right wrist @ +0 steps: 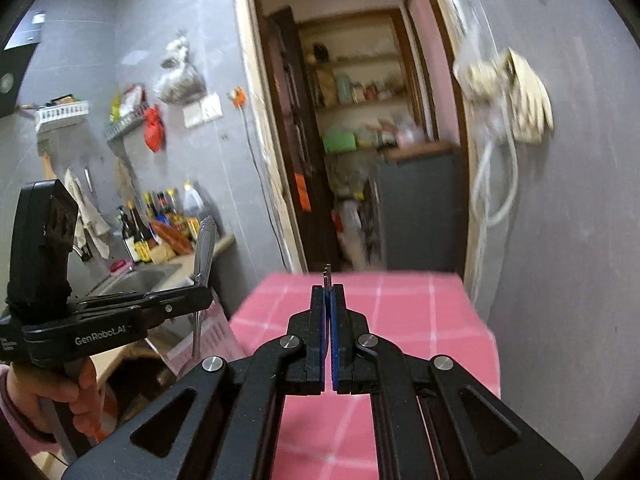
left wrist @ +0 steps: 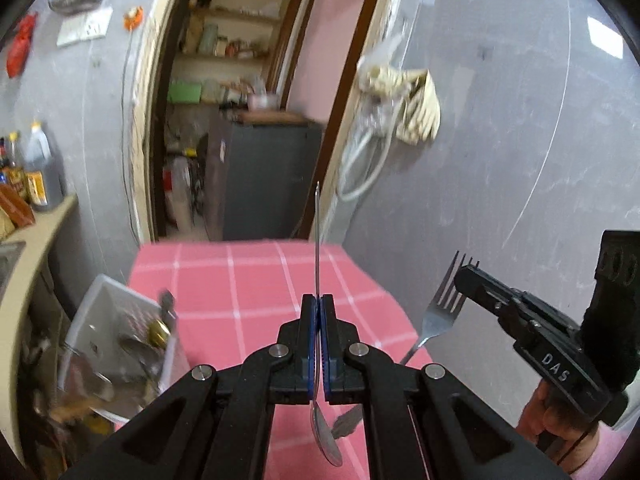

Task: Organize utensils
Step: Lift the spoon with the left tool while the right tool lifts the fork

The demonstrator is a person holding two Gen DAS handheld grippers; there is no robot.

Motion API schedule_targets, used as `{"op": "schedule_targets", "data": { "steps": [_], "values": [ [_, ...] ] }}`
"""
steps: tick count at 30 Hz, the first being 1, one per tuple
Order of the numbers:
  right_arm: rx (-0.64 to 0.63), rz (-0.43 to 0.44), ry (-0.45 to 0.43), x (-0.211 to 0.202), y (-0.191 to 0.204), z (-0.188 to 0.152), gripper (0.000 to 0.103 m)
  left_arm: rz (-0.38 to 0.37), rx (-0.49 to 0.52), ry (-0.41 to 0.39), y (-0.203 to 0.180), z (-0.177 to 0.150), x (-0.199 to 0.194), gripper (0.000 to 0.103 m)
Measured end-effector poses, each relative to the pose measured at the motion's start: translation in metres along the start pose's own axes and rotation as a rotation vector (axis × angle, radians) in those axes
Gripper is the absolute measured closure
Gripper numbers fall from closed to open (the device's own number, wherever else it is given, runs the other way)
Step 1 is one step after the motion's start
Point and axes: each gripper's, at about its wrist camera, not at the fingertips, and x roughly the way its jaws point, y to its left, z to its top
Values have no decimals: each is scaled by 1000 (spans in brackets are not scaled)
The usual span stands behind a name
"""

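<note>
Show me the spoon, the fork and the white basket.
spoon [left wrist: 327, 438]: left wrist view, on its bowl.
fork [left wrist: 444, 308]: left wrist view, at the base of its tines.
white basket [left wrist: 105, 300]: left wrist view, on its wall.

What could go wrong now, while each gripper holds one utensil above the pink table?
The left gripper pinches the spoon edge-on by its thin handle, so it may pivot or slip out. The right gripper holds the fork close beside it; the two utensils could knock together on the way to the white basket.
</note>
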Motion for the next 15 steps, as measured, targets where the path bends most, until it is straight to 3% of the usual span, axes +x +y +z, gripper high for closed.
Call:
{"op": "schedule_targets", "data": {
  "steps": [8,15],
  "values": [
    [-40,82,-140,12,58,53,101,52,-55,-141,57,47,-51,100],
    [-105,125,-190,42,111,70,101,99,-103,-239,119,56,-57,100]
  ]
}}
